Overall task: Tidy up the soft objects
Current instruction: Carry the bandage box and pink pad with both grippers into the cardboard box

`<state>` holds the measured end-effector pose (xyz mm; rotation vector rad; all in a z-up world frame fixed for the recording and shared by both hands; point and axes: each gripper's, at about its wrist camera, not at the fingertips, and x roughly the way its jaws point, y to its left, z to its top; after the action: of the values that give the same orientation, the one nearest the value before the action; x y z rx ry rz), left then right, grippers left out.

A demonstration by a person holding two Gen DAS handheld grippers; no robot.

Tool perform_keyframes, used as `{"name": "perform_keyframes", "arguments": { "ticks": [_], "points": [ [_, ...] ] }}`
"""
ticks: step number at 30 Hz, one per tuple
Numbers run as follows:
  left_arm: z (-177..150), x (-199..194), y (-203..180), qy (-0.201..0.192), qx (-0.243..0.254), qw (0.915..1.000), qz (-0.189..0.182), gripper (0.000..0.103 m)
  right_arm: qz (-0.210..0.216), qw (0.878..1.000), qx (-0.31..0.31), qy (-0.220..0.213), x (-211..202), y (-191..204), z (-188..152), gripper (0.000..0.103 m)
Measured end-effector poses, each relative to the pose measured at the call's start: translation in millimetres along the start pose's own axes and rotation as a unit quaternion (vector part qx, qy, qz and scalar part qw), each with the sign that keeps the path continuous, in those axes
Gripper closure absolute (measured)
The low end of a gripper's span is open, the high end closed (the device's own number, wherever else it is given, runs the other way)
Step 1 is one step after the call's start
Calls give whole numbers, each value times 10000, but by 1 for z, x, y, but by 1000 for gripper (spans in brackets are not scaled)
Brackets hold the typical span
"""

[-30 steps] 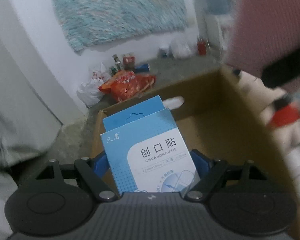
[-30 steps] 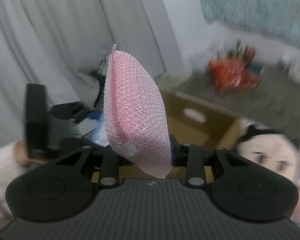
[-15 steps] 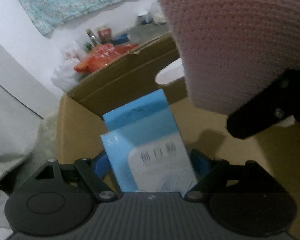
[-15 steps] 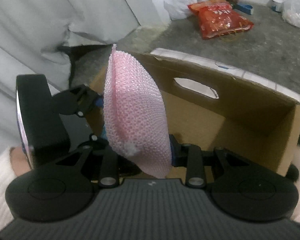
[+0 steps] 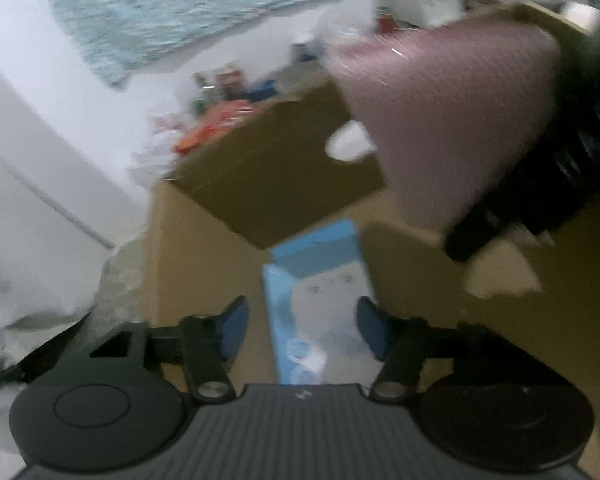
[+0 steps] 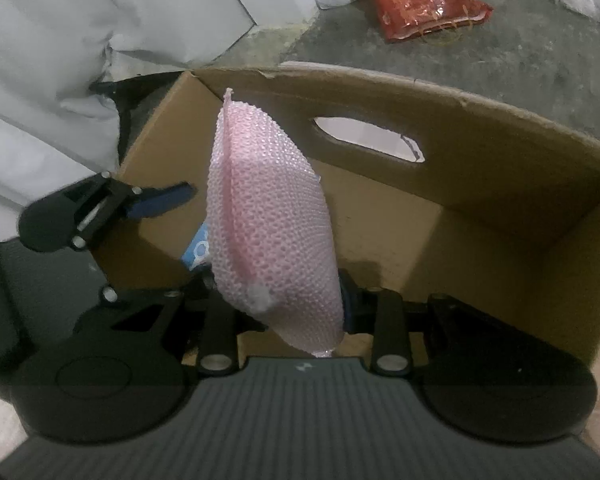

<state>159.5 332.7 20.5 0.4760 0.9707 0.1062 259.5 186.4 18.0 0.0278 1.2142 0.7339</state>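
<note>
Concrete floor (image 6: 540, 52), cardboard box (image 6: 480, 152) on it. Right gripper (image 6: 278, 308) clamped on pink mesh pouch (image 6: 268, 232), held upright over box interior. Left gripper (image 5: 302, 330) fingers apart, blue-white carton (image 5: 320, 304) between them inside box; contact unclear, frame blurred. Red bag (image 6: 424, 0) beyond box.

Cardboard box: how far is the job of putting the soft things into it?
The blue packet looks released inside the cardboard box, between the fingers of the open left gripper. The right gripper holds the pink mesh sponge above the box; dropping it remains.
</note>
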Motion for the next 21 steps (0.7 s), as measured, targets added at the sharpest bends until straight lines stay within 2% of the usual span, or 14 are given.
{"name": "perform_keyframes", "arguments": {
  "ticks": [2, 3, 5, 7, 8, 12, 14, 16, 17, 18, 19, 21],
  "points": [
    [12, 6, 10, 129, -156, 9993, 305, 79, -65, 10000, -3, 43, 8, 1, 0, 73],
    [15, 5, 12, 201, -184, 9991, 316, 80, -44, 10000, 9, 44, 12, 0, 3, 73],
    [16, -5, 17, 40, -347, 9993, 134, 81, -79, 10000, 7, 14, 14, 0, 2, 73],
    [13, -21, 13, -202, -251, 9994, -80, 70, -150, 9999, -70, 10, 13, 2, 2, 73],
    [11, -26, 10, -178, -192, 9994, -211, 70, -184, 9998, -93, 18, 12, 1, 3, 73],
    [14, -29, -3, 134, -308, 9948, -957, 75, -289, 9996, -32, 9, 3, -4, 5, 73],
    [17, -19, -12, 515, -319, 9913, -1173, 77, -247, 9997, -24, 16, 1, -5, 6, 73],
    [16, 1, -20, 962, -270, 9908, -915, 80, -304, 9995, -104, 49, 2, -3, 6, 73],
    [16, 7, -23, 1033, -192, 9920, -702, 80, -299, 9994, -135, 78, 3, -2, 6, 73],
    [18, 9, -25, 988, -66, 9941, -435, 79, -279, 9995, -141, 102, 4, -2, 5, 73],
    [18, 14, -23, 998, -104, 9943, -360, 79, -253, 9995, -143, 129, 5, -1, 5, 73],
    [19, 17, -13, 946, -514, 9933, -428, 80, -241, 9995, -123, 161, 8, -1, 6, 73]
  ]
}}
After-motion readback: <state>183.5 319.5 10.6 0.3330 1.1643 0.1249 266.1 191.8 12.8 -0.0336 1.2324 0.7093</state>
